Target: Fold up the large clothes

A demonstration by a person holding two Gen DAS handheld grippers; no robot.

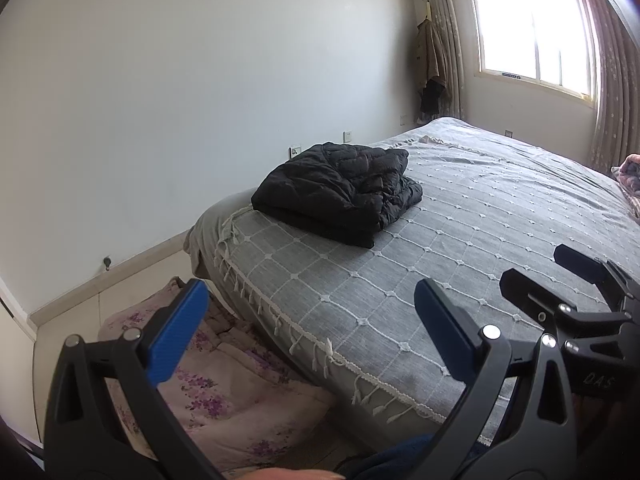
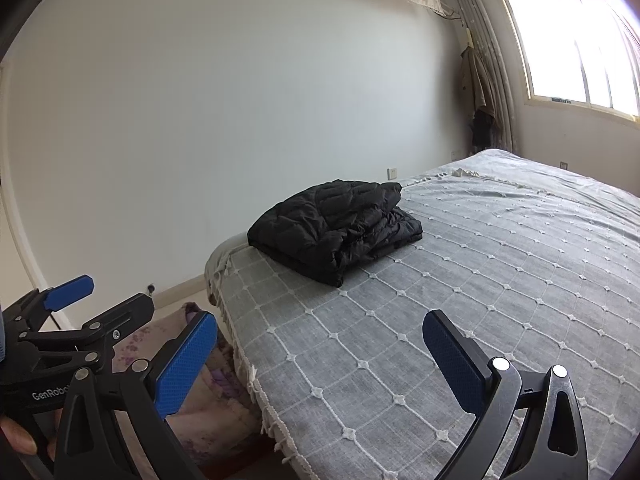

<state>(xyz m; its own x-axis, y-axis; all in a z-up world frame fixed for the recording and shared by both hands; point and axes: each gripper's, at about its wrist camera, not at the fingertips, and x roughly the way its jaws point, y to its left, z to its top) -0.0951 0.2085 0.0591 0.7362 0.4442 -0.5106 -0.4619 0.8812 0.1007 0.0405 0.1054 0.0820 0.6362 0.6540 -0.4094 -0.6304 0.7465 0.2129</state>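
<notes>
A black quilted puffer jacket (image 1: 340, 190) lies folded in a compact pile near the far left corner of the bed (image 1: 460, 240), also shown in the right wrist view (image 2: 336, 226). My left gripper (image 1: 308, 324) is open and empty, held back over the bed's near edge, well short of the jacket. My right gripper (image 2: 320, 352) is open and empty too, over the bed's near part. Each gripper shows in the other's view: the right at the right edge (image 1: 560, 276), the left at the left edge (image 2: 96, 296).
The bed has a grey checked cover (image 2: 480, 300) with white tassels. A floral quilt (image 1: 224, 380) lies on the floor beside the bed. White wall on the left, window (image 1: 532, 24) and curtains behind, clothes hanging (image 1: 432, 64) in the corner. Pink bedding (image 1: 632, 176) at far right.
</notes>
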